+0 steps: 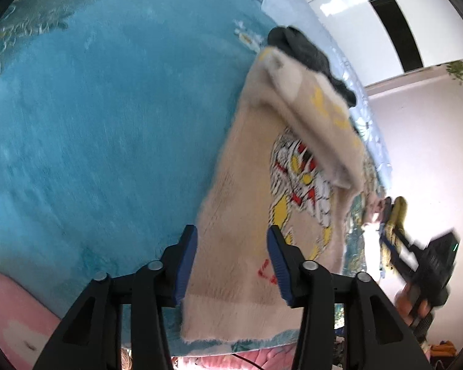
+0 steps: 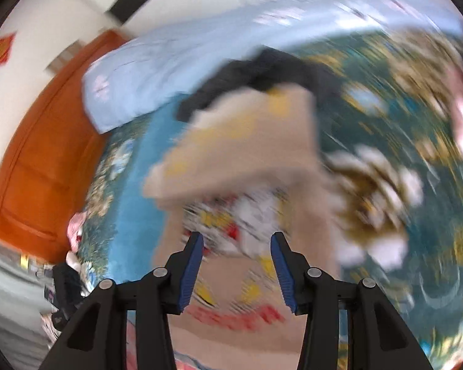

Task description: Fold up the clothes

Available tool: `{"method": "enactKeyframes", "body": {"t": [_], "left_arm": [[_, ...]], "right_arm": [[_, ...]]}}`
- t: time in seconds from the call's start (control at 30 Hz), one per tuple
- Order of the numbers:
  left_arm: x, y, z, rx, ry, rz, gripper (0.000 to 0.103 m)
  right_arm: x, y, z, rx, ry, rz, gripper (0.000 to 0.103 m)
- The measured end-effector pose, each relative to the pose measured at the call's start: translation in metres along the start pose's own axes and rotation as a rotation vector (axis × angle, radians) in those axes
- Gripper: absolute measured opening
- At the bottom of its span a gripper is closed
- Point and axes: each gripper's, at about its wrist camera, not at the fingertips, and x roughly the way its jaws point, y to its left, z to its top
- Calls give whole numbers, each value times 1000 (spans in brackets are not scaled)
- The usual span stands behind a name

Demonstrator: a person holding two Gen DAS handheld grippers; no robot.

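A beige fuzzy sweater (image 1: 247, 222) with a cartoon print lies on the teal bedspread (image 1: 92, 123), one sleeve folded across its chest (image 1: 318, 114). My left gripper (image 1: 233, 262) is open and empty, hovering over the sweater's hem. My right gripper (image 1: 389, 234) shows at the right edge of the left wrist view, beside the sweater. In the blurred right wrist view my right gripper (image 2: 237, 265) is open and empty above the sweater (image 2: 247, 154).
A dark garment (image 1: 308, 52) lies beyond the sweater's collar, also in the right wrist view (image 2: 262, 71). A light blue quilt (image 2: 169, 61) lies at the bed's far side. An orange wooden door (image 2: 40, 160) stands left. Pink bedding (image 1: 18, 317) lies at the near edge.
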Motion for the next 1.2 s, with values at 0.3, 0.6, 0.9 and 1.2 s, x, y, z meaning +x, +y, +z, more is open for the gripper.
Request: {"method": "enactKeyframes", "body": {"t": [0.3,0.6,0.9,1.2], "left_arm": [[34,5,-2,-73,38,72,56],[38,-3,-11,-7,74,109,54],[23,-9,-15,40,47,130,11],[-62,-48,19,110,-126,-49,10]], "right_arm": [[27,-106,-54,362,27,126,51],[58,-82,-69,273,102,102,42],[48,-83,-69,303,113,139,11],[-21,-35,-18,240,-58,364,11]]}}
